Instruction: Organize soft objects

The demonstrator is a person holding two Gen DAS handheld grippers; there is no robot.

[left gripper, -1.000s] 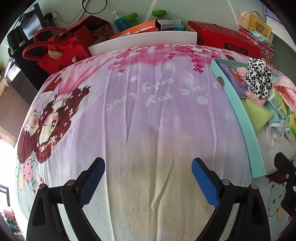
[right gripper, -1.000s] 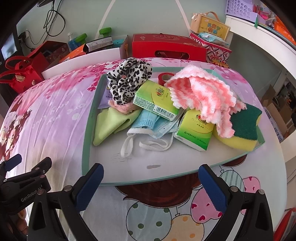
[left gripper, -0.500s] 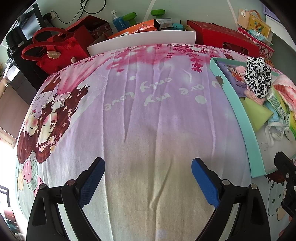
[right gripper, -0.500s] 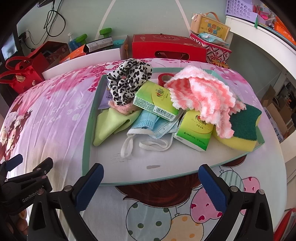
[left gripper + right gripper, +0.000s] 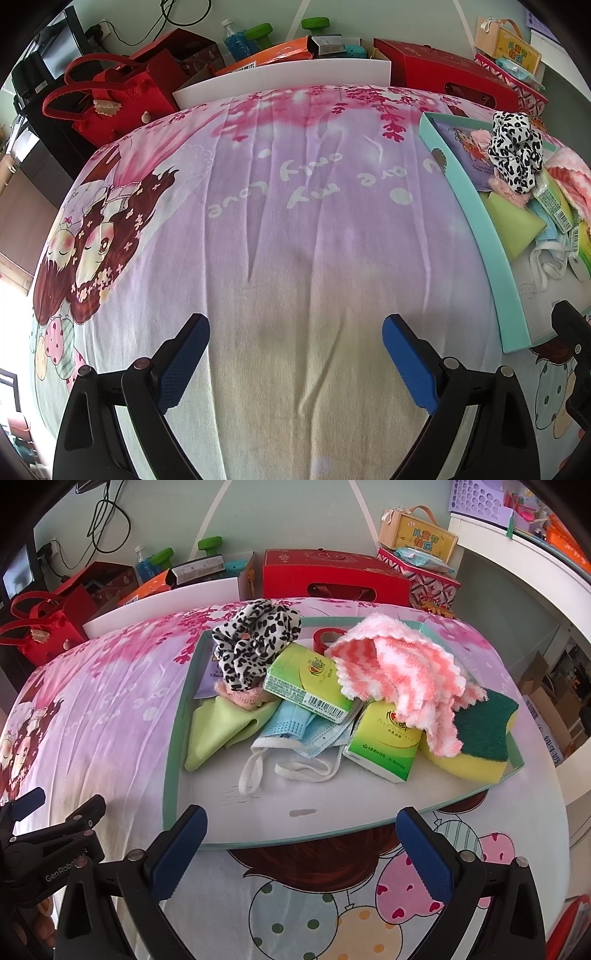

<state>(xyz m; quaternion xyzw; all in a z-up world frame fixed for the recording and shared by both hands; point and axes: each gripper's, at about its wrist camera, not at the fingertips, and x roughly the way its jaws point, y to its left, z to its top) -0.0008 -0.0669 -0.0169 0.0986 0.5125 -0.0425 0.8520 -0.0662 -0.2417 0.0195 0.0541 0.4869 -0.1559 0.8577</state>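
A teal-rimmed tray [image 5: 173, 738] on the cartoon bedsheet holds a pile: a leopard-print scrunchie [image 5: 255, 646], a pink-and-white fluffy cloth [image 5: 399, 672], a green cloth [image 5: 218, 731], blue face masks [image 5: 306, 731], two green tissue packs [image 5: 306, 679], and a yellow-green sponge [image 5: 476, 742]. My right gripper [image 5: 301, 834] is open just in front of the tray's near rim, holding nothing. Over bare sheet to the tray's left, my left gripper [image 5: 295, 347] is open and empty. In the left wrist view the tray [image 5: 476, 229] and scrunchie [image 5: 515, 151] lie at the right.
Behind the bed stand a red handbag [image 5: 110, 99], a white board [image 5: 284, 79], red gift boxes [image 5: 332, 574], bottles and small cartons. A white shelf [image 5: 524, 561] runs along the right. The wide stretch of sheet [image 5: 295, 221] lies left of the tray.
Almost nothing has moved. The left wrist view has drifted slightly, with the tray sitting a little further right. Both grippers stay open.
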